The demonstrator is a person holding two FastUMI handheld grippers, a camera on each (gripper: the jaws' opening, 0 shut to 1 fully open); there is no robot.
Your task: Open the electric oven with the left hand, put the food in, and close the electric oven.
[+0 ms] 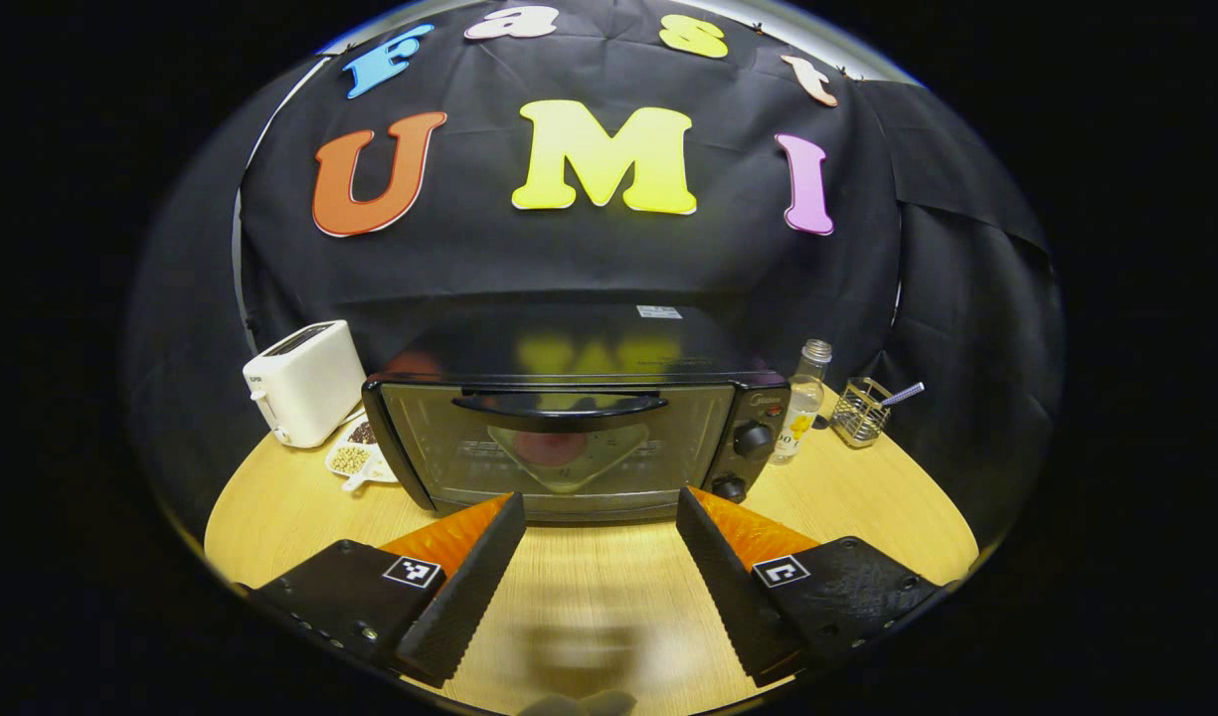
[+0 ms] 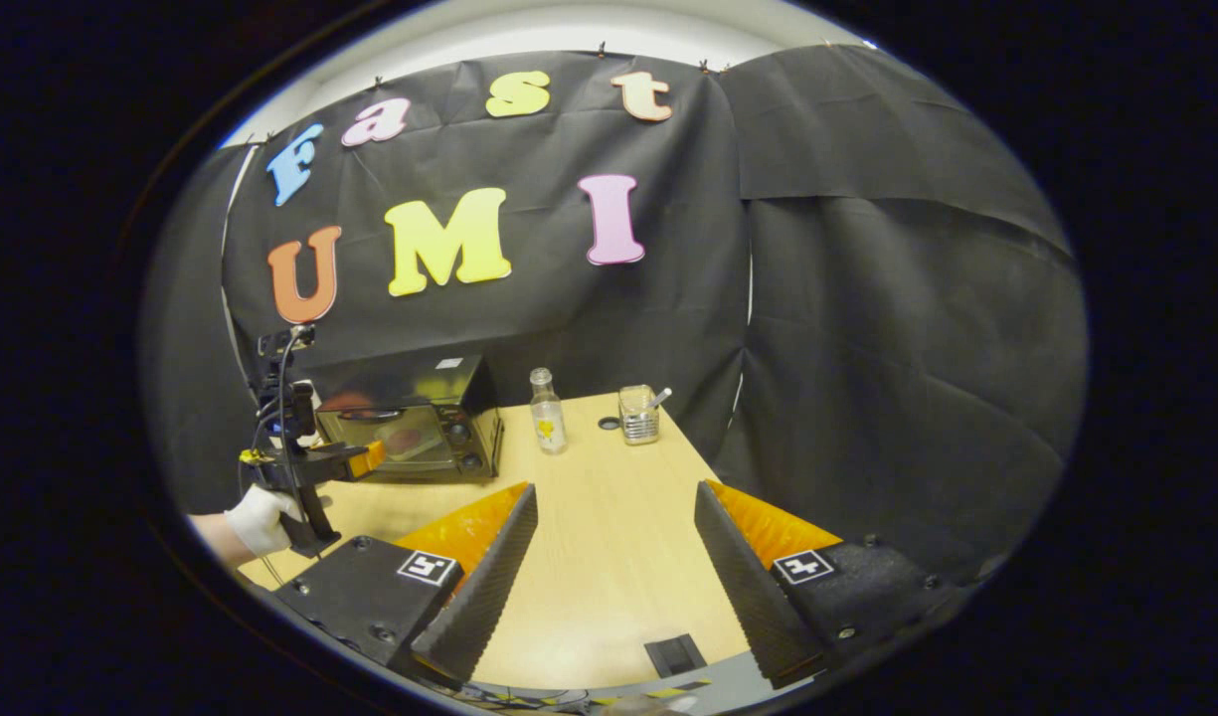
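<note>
The electric oven (image 1: pixel 569 438) sits on the wooden table (image 1: pixel 867 517), door closed, food (image 1: pixel 551 447) inside; the left gripper (image 1: pixel 601 517) faces it, jaws wide and empty; the right gripper (image 2: pixel 615 507) likewise gapes

A staged recording booth got up as a kitchen corner: black cloth (image 2: pixel 867 298) hangs as the wall behind a pale wooden table (image 1: pixel 589 587). On the table stand kitchen things, a toaster oven (image 1: pixel 569 438) at 12 o'clock, a white toaster (image 1: pixel 303 381) at 10, a bottle (image 1: pixel 802 403) and wire basket (image 1: pixel 860 411) at 2.
</note>
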